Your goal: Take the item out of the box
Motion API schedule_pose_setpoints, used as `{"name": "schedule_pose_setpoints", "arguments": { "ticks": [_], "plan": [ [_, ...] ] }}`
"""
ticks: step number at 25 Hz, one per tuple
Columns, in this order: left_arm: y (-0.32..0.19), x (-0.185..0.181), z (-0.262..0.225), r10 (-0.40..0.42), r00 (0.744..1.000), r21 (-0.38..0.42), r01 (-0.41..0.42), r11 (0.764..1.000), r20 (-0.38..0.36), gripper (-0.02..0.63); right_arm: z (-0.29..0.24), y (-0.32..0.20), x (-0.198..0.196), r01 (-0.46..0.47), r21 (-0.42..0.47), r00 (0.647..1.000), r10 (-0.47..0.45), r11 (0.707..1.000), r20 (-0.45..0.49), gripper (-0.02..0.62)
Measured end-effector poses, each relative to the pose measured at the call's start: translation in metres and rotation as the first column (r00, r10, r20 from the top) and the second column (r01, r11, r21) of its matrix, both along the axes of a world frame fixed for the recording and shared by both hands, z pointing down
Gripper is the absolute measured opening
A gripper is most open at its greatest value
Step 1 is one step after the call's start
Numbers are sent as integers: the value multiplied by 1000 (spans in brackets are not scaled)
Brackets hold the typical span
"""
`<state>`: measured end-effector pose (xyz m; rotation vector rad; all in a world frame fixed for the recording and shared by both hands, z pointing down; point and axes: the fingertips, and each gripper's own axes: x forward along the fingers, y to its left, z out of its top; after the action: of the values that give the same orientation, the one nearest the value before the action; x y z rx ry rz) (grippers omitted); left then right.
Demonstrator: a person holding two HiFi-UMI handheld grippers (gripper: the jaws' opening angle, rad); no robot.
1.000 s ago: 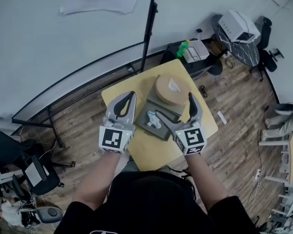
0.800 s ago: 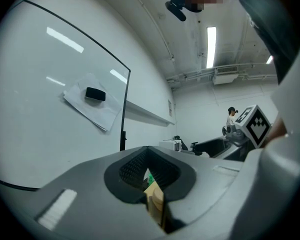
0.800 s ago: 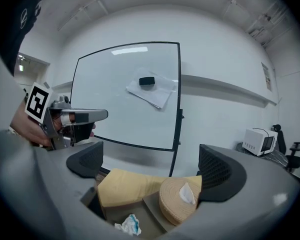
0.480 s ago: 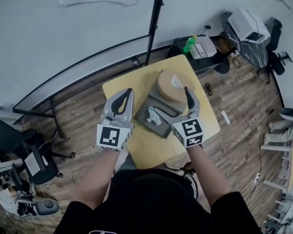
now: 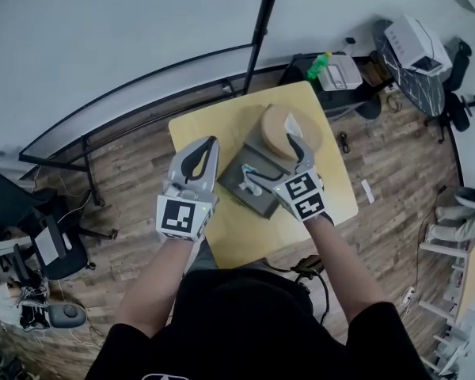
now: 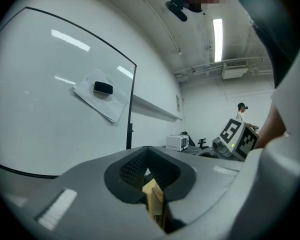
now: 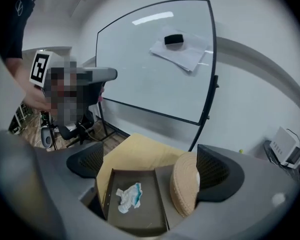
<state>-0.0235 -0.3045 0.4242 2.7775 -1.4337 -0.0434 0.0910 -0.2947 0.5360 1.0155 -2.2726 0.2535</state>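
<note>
Over the box mid-surface, right gripper hangs open; the crumpled item lies on the box floor. Left gripper is closed and empty by the left edge. Risks: the right jaw clips the tan disc beside the box, or a shallow pinch slips off the item.
</note>
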Motion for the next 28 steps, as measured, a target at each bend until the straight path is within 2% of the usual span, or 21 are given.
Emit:
{"name": "schedule_pose_setpoints", "arguments": {
  "ticks": [4,7,11,14,20,24,28],
  "plan": [
    [3,-5,13,-19,1000,-41,20,999,17,-2,33,1,-11,86,-96,994,-93,992,-62,592],
    [3,-9,16,-32,999,-28,32,999,13,-2,56,5,-19,152,-163,979,-171,975,-107,592],
    [6,-14,26,-54,998,-93,56,994,27,-2,87,12,-28,224,-256,950,-270,940,-159,592],
    [6,-18,28,-61,998,-91,63,994,31,-2,107,18,-34,266,-324,924,-335,908,-182,591],
    [13,-28,47,-75,996,-133,81,988,47,-2,142,26,-38,316,-419,870,-436,852,-229,591],
    [13,-32,55,-75,996,-120,81,989,50,-2,173,37,-29,320,-506,810,-508,801,-292,589],
    [17,-35,67,-78,995,-163,87,983,58,-2,194,42,-22,313,-546,766,-546,777,-338,586]
  ]
}}
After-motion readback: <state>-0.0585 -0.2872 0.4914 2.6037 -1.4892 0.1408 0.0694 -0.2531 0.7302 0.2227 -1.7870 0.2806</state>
